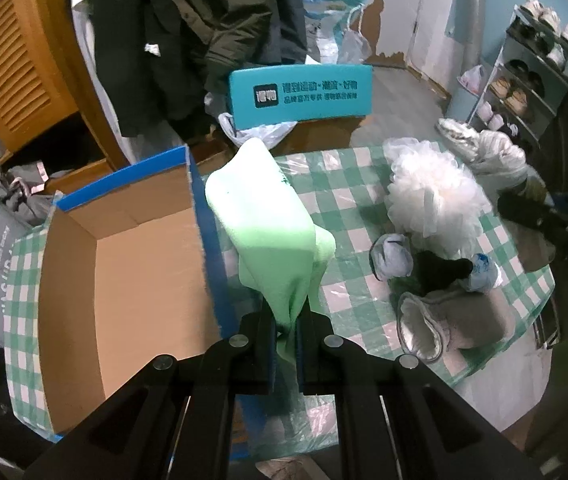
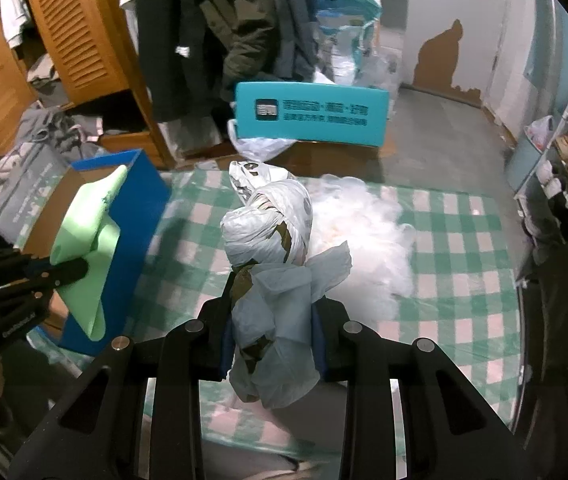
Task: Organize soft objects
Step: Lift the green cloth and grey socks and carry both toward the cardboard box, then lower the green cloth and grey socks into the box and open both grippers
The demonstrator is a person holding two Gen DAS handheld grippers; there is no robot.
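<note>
Blurred white mesh pouf [image 2: 363, 232] behind bundled bag [image 2: 272, 232] (partly hidden)

Left gripper [image 1: 287, 320] pinches a pale green cloth [image 1: 268, 216], held up beside the open blue box [image 1: 124, 264]. On the checked tablecloth [image 1: 347, 184]: white bath pouf [image 1: 435, 196], grey boot [image 1: 455, 320], blue-white socks [image 1: 391, 256].

Cluttered room, dim indoor light.
Far left: wooden louvered wardrobe door [image 2: 72, 28], dark coats [image 2: 212, 24] hanging beside it, grey clothes pile [image 2: 48, 128] below. Far centre: teal printed box [image 2: 309, 114] on grey floor [image 1: 399, 92], plastic bags [image 2: 347, 40] behind. Far wall [image 2: 455, 16] pale, paint peeled to brown patches. Right: shoe rack [image 1: 523, 76] with shoes. Bench under green-white checked cloth [image 2: 455, 240].
</note>
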